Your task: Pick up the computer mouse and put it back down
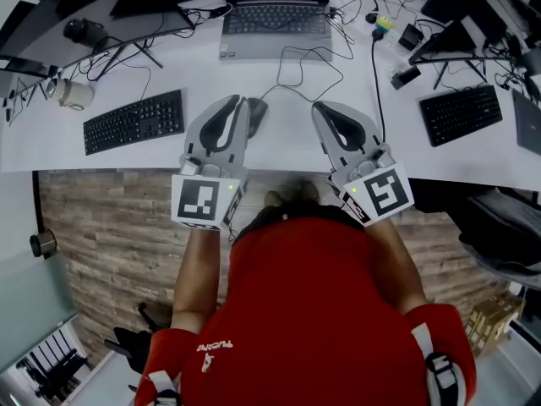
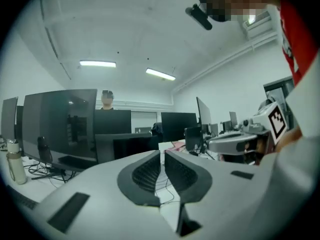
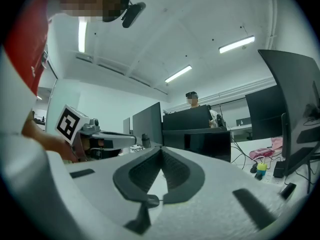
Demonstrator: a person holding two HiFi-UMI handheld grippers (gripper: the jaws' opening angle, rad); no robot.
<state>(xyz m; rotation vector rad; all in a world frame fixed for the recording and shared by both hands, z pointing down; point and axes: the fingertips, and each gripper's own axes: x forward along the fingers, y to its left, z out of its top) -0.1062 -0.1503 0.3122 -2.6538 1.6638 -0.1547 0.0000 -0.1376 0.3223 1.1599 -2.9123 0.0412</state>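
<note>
1. Head view puts the long white desk [image 1: 279, 146] across the top half of the picture, with your red shirt [image 1: 321, 303] filling the bottom.
2. At the desk's far edge stands an open grey laptop [image 1: 275, 19]. A flat black keyboard [image 1: 133, 121] lies well to its left and a second black keyboard [image 1: 461, 114] well to its right.
3. Your left gripper [image 1: 239, 101], grey with a black-and-white marker cube at its back, points away from you over the desk's near edge. In the left gripper view its ribbed dark pads [image 2: 150, 171] stand all but together, with only a thin slit between them and nothing in it.
4. Your right gripper [image 1: 319, 106], the same grey build, sits beside the left one and apart from it. The right gripper view shows its tips meeting, closed on nothing [image 3: 161, 149].
5. The dark grey oval computer mouse [image 1: 257, 112] lies on the desk just beside the left gripper's tip, partly hidden behind it and held by neither gripper. Its thin black cable [image 1: 292, 79] loops back towards the laptop.
</note>
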